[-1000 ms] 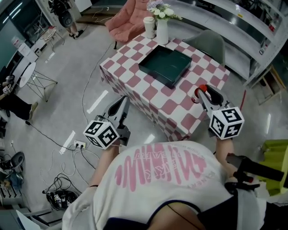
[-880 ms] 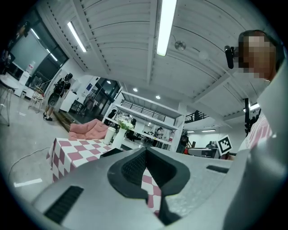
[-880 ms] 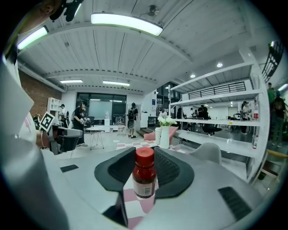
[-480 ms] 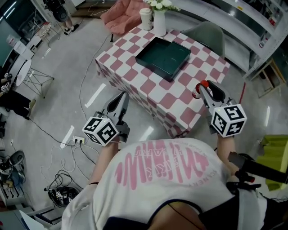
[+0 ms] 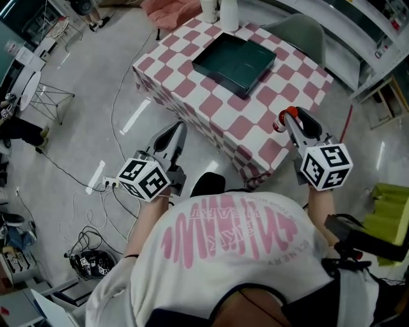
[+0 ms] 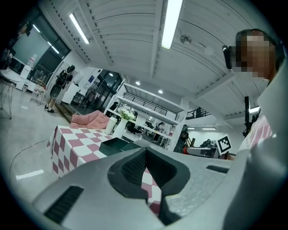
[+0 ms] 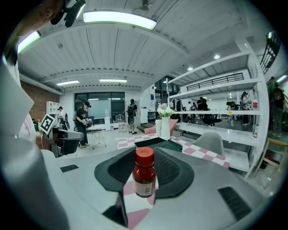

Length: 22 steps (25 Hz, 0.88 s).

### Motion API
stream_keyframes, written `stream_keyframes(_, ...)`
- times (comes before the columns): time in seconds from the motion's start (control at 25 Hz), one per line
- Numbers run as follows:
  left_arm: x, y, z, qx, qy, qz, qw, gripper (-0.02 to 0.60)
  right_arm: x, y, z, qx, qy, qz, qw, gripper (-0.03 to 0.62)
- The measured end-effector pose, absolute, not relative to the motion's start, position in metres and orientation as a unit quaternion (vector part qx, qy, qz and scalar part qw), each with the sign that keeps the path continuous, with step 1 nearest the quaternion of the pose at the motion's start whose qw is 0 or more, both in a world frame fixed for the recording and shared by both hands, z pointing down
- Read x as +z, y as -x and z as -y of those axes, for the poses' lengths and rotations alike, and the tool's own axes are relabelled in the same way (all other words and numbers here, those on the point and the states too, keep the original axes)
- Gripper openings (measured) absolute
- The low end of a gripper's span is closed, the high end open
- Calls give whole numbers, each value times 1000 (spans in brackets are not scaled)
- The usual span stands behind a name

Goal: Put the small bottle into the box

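Note:
The small bottle (image 5: 282, 121), brown with a red cap, stands upright between the pads of my right gripper (image 5: 285, 119), which is shut on it over the table's near right corner. In the right gripper view the bottle (image 7: 144, 179) fills the gap of the right gripper (image 7: 144, 155). The dark green box (image 5: 233, 60) lies open on the checkered table (image 5: 192, 96), well beyond both grippers; it also shows as the box (image 6: 114, 144) and the box (image 7: 150, 142). My left gripper (image 5: 177, 129) hangs over the floor left of the table, its tips together, holding nothing. Seen from its own camera, the left gripper (image 6: 145, 153) has its pads meeting.
A white vase (image 5: 229, 13) and a cup (image 5: 209, 9) stand at the table's far edge, with a grey chair (image 5: 300, 32) behind it. Cables and a power strip (image 5: 110, 185) lie on the floor at the left. A yellow-green object (image 5: 386, 214) sits at the right.
Both grippers have sunk a little, the bottle still held in the right one. The table has slid up in the head view, and a dark shoe now shows below it.

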<state>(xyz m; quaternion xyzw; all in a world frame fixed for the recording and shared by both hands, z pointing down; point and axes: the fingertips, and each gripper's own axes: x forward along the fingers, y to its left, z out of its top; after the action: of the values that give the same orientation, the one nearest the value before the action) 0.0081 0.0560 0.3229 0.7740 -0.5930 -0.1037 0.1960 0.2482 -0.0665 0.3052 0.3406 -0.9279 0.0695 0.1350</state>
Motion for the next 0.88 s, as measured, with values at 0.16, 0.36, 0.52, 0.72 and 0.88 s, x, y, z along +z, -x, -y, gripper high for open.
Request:
stream_keyframes(0.16, 341, -3, -55, -99, -761, 601, 221, 6, 321, -241, 66, 85, -332, 928, 148, 129)
stream_keyframes(0.36, 357, 5, -37, -90, -763, 593, 243, 6, 331, -229, 80, 91, -336, 924, 159, 128)
stream_keyframes(0.52, 363, 18, -14, -78, -772, 580, 247, 6, 332, -215, 98, 93, -351, 919, 154, 129)
stream_keyframes(0.72, 365, 36, 19, -66, -792, 557, 241, 6, 335, -194, 120, 95, -365, 913, 154, 129)
stream_keyframes(0.88, 370, 54, 52, -62, -796, 548, 249, 6, 337, -178, 144, 99, -377, 907, 160, 128)
